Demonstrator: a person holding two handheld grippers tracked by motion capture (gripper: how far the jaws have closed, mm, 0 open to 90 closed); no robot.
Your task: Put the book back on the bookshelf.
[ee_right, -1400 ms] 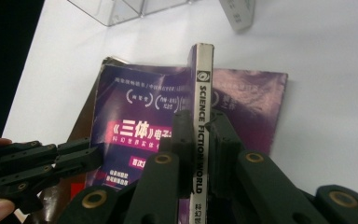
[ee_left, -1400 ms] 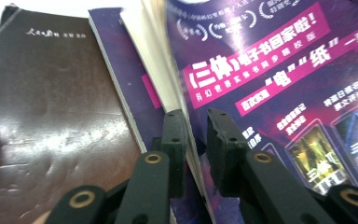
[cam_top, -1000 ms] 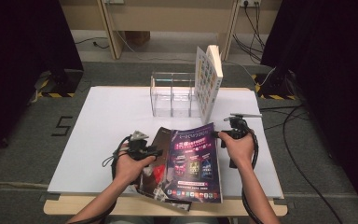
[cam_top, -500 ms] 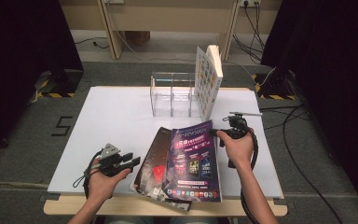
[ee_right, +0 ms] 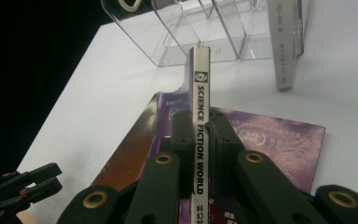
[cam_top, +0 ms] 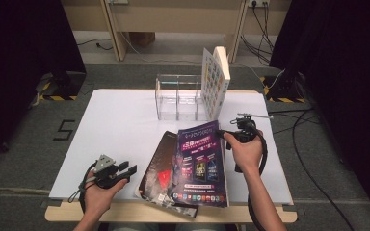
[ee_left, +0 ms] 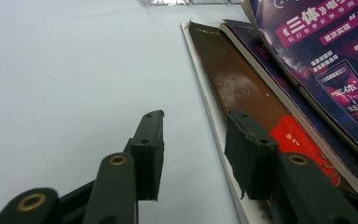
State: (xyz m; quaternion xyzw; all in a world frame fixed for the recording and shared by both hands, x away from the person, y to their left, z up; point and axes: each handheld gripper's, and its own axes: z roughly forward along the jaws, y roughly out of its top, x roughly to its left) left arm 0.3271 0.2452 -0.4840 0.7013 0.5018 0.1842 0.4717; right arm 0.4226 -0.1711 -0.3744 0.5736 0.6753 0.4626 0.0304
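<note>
A purple magazine [cam_top: 200, 163] lies tilted on top of a dark brown magazine [cam_top: 159, 168] at the front of the white table [cam_top: 120, 125]. My right gripper [cam_top: 225, 134] is shut on the purple magazine's spine at its upper right. In the right gripper view the white spine [ee_right: 200, 74] reads SCIENCE FICTION WORLD and stands clamped between the jaws of the right gripper [ee_right: 199, 128]. My left gripper [cam_top: 127, 168] is held left of the stack near the front edge. In the left gripper view the left gripper [ee_left: 193, 149] is open over bare table beside the brown magazine [ee_left: 242, 88]; its jaws have just been opening with nothing between them.
A clear acrylic rack [cam_top: 179, 96] with upright dividers stands at the back middle, and a white book [cam_top: 215, 79] stands upright at its right end. The rack [ee_right: 205, 32] lies straight ahead in the right gripper view. Cables run on the floor to the right.
My left hand has drawn away from the magazines, leftward and toward the table's front edge, with its gripper empty. The right gripper has kept its hold on the purple magazine's spine.
</note>
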